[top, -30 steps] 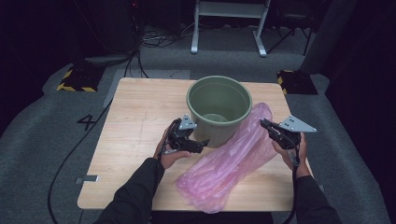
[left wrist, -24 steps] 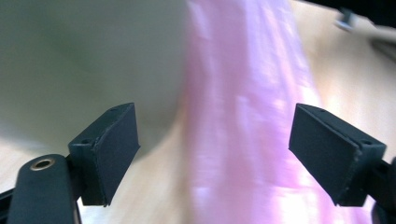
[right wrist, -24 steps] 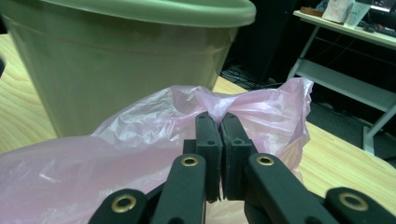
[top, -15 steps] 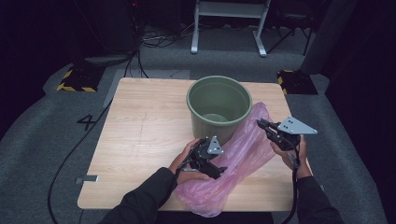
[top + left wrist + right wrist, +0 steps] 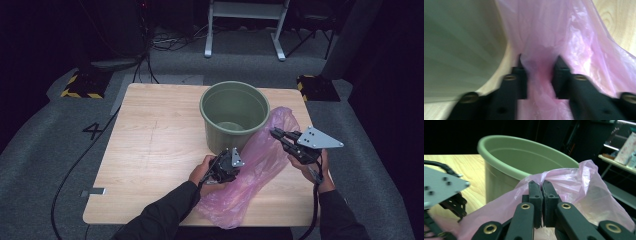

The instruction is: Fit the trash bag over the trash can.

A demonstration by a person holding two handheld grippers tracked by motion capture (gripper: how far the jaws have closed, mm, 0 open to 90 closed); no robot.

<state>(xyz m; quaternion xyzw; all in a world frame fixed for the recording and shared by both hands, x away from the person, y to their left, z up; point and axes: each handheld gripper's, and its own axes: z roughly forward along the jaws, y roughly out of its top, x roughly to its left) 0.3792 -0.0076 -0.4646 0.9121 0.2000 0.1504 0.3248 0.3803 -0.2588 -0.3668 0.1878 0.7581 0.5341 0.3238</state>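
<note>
A pink plastic bag (image 5: 255,165) lies crumpled on the wooden table (image 5: 150,150), leaning against a green bucket (image 5: 202,107). My left gripper (image 5: 239,171) is at the bag's middle, just in front of the bucket. Its jaws have just been closing, and in the left gripper view (image 5: 540,62) a bunched fold of bag (image 5: 574,37) is squeezed between them, with the bucket wall (image 5: 461,45) to the left. My right gripper (image 5: 274,132) is shut on the bag's upper edge and holds it up beside the bucket. In the right gripper view (image 5: 541,183) the bag (image 5: 579,182) drapes around its closed jaws.
The bucket (image 5: 524,160) stands upright and open at the table's far middle. Bare wood spreads to the left of it. The other gripper's grey plate (image 5: 441,185) shows low at the left of the right gripper view. Cables and a metal stand sit on the floor beyond the table.
My left gripper moved right, from beside the bucket down onto the bag, and its jaws closed on the plastic. My right gripper rose a little with the bag's edge.
</note>
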